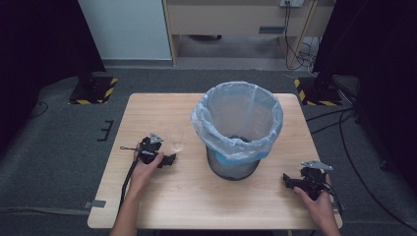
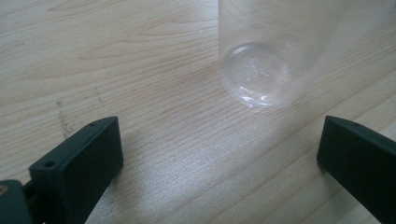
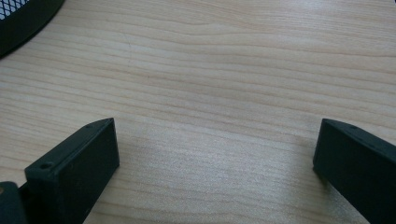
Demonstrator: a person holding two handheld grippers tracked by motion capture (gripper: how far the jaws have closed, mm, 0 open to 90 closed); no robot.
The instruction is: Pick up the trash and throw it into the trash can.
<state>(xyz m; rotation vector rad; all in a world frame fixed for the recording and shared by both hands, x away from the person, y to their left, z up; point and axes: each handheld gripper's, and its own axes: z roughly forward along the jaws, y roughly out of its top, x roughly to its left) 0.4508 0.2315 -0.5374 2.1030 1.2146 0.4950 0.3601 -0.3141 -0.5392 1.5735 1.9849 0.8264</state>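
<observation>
A clear plastic cup (image 1: 177,143) stands upright on the wooden table (image 1: 162,110), left of the bin. In the left gripper view the clear plastic cup (image 2: 271,56) rises just beyond the jaws, slightly right of their middle. My left gripper (image 1: 171,158) is open, low over the table just short of the cup, with nothing between its jaws (image 2: 219,158). My right gripper (image 1: 286,180) rests near the table's front right corner, also open, with bare wood between its jaws (image 3: 215,158).
A black mesh waste bin (image 1: 235,167) lined with a pale blue bag (image 1: 241,118) stands at the middle of the table; its base edge (image 3: 25,18) shows in the right gripper view. Cables (image 1: 300,44) and black stands lie on the grey floor around the table.
</observation>
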